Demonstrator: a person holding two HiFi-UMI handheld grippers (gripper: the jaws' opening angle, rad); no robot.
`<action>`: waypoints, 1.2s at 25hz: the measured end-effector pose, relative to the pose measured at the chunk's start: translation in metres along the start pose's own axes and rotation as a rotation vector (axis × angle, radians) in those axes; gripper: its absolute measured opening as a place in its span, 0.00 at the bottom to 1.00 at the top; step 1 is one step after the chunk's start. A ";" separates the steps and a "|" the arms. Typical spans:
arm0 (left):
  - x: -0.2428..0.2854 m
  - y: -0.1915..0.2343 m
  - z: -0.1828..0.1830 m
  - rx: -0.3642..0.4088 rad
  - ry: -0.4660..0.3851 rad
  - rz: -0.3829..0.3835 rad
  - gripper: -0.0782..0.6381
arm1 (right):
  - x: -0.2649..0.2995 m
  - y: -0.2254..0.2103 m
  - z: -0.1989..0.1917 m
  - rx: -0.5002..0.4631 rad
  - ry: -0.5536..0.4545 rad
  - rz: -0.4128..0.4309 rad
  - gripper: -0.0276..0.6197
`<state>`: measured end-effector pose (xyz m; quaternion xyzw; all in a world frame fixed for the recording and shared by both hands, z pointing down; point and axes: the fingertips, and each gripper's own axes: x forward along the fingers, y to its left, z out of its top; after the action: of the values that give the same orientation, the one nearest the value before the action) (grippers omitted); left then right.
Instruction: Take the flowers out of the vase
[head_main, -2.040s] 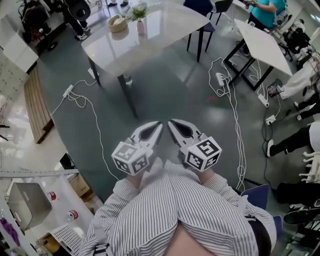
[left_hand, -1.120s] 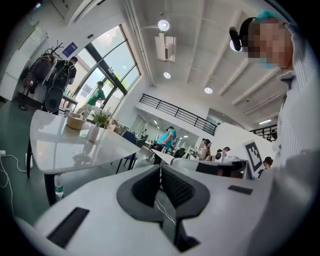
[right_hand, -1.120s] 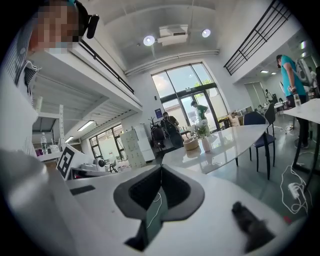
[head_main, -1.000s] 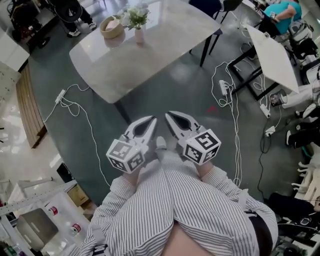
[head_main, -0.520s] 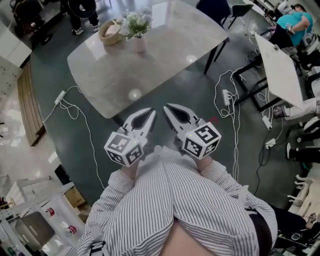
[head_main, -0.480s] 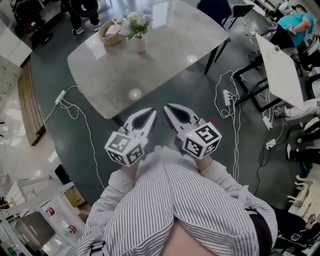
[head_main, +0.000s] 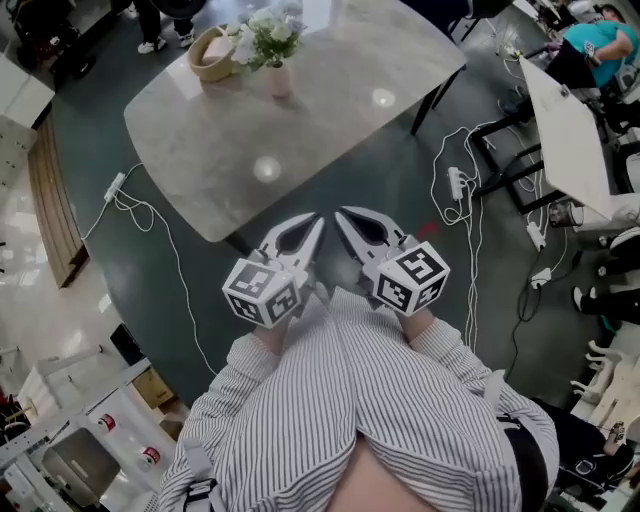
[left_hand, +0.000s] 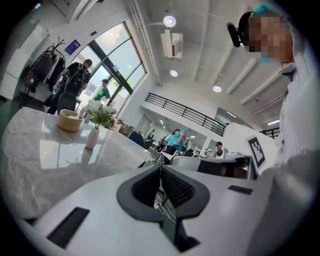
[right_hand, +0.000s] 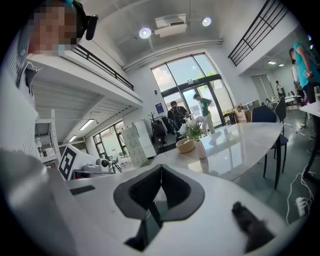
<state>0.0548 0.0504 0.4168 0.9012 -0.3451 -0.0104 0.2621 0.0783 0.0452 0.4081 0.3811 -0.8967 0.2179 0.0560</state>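
Note:
A small pink vase (head_main: 278, 78) holding white flowers with green leaves (head_main: 266, 30) stands at the far side of a pale marble table (head_main: 300, 120). The vase (left_hand: 91, 138) and flowers (left_hand: 100, 113) show at the left in the left gripper view. In the right gripper view the vase (right_hand: 202, 149) and flowers (right_hand: 193, 129) sit near the middle. My left gripper (head_main: 315, 221) and right gripper (head_main: 341, 214) hang side by side over the floor, just short of the table's near edge. Both are shut and hold nothing, well away from the vase.
A round woven bowl (head_main: 206, 52) sits just left of the vase. White cables and a power strip (head_main: 455, 183) lie on the dark floor to the right. A white table (head_main: 567, 125) stands at the right, with people beyond it.
The table with the vase has come nearer and lower in the head view as both grippers moved toward it. Both stay shut, side by side.

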 end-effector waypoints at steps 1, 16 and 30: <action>0.003 0.005 0.001 -0.001 0.004 -0.002 0.14 | 0.004 -0.003 0.000 0.004 0.002 -0.003 0.07; 0.068 0.132 0.102 0.044 0.010 -0.014 0.14 | 0.143 -0.067 0.082 -0.017 -0.012 -0.001 0.07; 0.106 0.221 0.156 0.030 0.033 -0.051 0.14 | 0.244 -0.112 0.119 0.031 0.018 -0.044 0.07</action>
<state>-0.0314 -0.2268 0.4054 0.9135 -0.3178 0.0029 0.2540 -0.0063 -0.2358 0.4056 0.3996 -0.8841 0.2338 0.0631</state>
